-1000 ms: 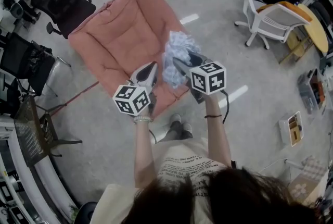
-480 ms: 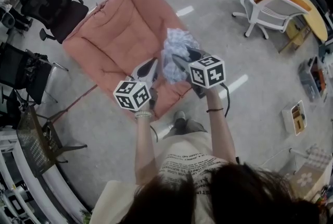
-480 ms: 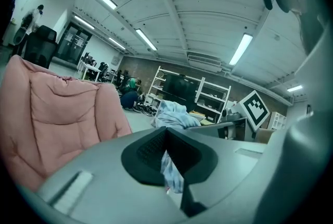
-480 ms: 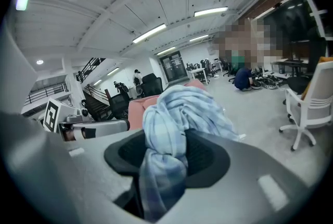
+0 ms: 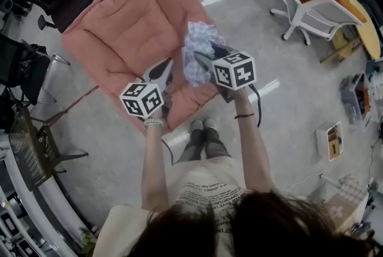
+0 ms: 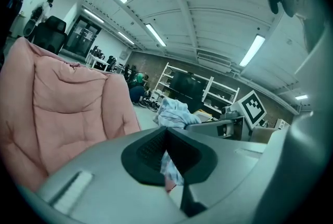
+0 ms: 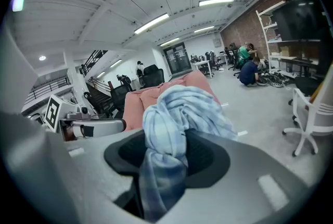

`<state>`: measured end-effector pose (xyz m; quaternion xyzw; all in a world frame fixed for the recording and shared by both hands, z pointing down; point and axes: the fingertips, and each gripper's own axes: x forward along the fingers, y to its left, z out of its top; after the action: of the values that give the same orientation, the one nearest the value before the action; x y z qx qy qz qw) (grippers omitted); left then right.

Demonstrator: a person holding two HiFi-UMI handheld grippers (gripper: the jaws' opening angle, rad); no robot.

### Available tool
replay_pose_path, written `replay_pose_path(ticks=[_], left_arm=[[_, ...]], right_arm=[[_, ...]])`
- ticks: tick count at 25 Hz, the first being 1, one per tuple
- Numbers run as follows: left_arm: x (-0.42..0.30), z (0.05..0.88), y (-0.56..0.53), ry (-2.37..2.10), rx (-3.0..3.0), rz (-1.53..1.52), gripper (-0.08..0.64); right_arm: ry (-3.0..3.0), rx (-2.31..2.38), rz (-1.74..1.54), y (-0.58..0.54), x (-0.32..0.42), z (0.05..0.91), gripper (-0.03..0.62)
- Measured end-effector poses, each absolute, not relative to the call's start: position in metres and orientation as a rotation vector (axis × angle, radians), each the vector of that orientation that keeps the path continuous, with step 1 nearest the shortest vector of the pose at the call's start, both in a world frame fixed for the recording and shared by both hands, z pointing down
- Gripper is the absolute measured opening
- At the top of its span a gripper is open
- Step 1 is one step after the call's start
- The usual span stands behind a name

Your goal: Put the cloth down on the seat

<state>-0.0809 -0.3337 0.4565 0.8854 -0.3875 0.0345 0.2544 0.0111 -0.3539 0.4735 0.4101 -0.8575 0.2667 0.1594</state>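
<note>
Two grippers hang over the near end of the pink seat (image 5: 125,34). My left gripper (image 5: 167,64) has its jaws pressed together above the seat's front edge. My right gripper (image 7: 166,155) is clamped on the bunched pale-blue checked cloth (image 5: 194,49), held in the air over the seat's right edge.

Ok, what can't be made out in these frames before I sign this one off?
Head view: the cloth's lower end, hidden behind the right gripper; whether it touches the seat is unclear.
Right gripper view: the pad faces, covered by bunched cloth.
Left gripper view: the seat's front, blocked by the left gripper's own body.
</note>
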Motion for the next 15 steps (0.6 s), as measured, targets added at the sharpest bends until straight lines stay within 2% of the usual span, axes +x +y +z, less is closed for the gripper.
replay_pose_path(ticks=[15], left_arm=[[-0.083, 0.537, -0.381, -1.009, 2.242, 0.084, -0.009]], right_arm=[[-2.384, 1.005, 0.858, -0.406, 0.002, 0.565, 0.204]])
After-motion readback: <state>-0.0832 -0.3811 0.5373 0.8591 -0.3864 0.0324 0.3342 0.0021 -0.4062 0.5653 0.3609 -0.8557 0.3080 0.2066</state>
